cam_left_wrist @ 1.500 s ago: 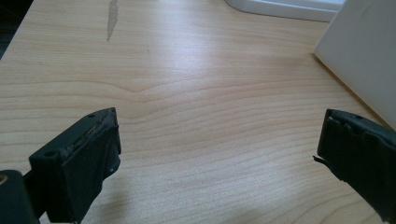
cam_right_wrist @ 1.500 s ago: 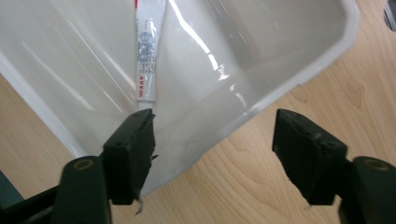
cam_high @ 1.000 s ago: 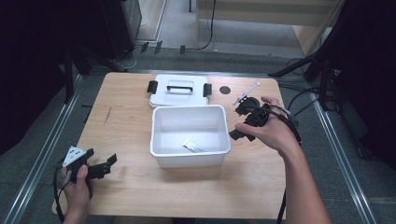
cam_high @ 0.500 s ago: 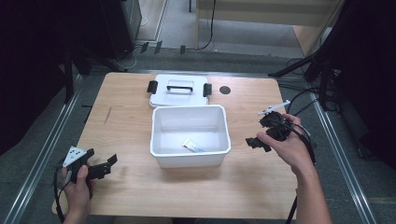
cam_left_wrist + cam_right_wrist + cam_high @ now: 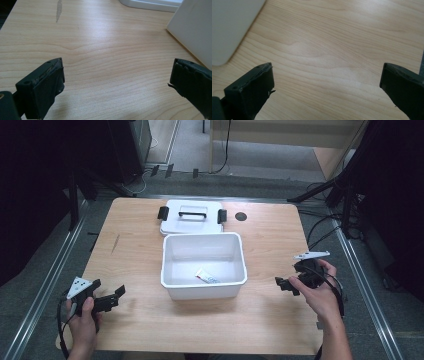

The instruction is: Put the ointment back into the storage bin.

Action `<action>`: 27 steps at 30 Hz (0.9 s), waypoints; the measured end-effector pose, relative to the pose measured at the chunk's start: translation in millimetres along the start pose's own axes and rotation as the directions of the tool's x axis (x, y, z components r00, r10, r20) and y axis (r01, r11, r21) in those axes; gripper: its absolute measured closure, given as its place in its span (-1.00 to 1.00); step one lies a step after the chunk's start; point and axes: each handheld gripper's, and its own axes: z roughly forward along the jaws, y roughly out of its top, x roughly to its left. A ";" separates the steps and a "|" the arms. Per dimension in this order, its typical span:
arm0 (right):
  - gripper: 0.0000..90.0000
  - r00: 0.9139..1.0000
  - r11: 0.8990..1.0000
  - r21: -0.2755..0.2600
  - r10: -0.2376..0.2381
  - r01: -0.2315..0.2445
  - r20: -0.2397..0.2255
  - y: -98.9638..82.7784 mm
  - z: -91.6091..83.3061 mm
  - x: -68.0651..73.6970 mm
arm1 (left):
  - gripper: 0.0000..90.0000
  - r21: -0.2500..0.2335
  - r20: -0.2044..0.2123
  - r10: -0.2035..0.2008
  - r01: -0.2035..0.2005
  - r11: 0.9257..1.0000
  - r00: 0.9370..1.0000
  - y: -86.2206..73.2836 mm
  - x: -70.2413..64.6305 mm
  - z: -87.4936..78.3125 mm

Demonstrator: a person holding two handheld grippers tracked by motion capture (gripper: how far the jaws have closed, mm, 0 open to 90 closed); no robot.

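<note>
Both grippers are idling apart from the white plastic bin (image 5: 203,265), jaws spread wide, holding nothing: left gripper (image 5: 107,301) near-left, right gripper (image 5: 287,285) beside the bin's right wall. A small tube (image 5: 206,277), probably, is lying inside. Next likely: fitting the flat handled lid (image 5: 191,216) lying behind. Smooth wood table (image 5: 270,240).

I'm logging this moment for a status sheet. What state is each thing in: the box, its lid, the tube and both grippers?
Box: open, upright on the table.
Lid: off, flat behind the box.
Tube: lying on the box floor.
Left gripper: open, nothing between the jaws.
Right gripper: open, nothing between the jaws.
</note>
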 end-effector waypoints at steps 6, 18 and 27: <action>-1.00 0.999 0.998 -0.058 0.040 -0.039 0.025 -24.9 4.5 -10.2 | -1.00 -0.001 -0.001 -0.004 0.004 1.000 1.000 -0.1 0.1 0.0; -1.00 0.996 0.989 -0.122 0.083 -0.078 0.042 -70.7 10.3 -21.2 | -1.00 -0.001 0.003 -0.004 0.004 1.000 1.000 -0.2 0.1 -0.3; -1.00 0.992 0.981 -0.163 0.114 -0.104 0.053 -98.8 8.4 -29.6 | -1.00 -0.002 0.007 -0.005 0.005 1.000 1.000 -0.3 0.3 -0.5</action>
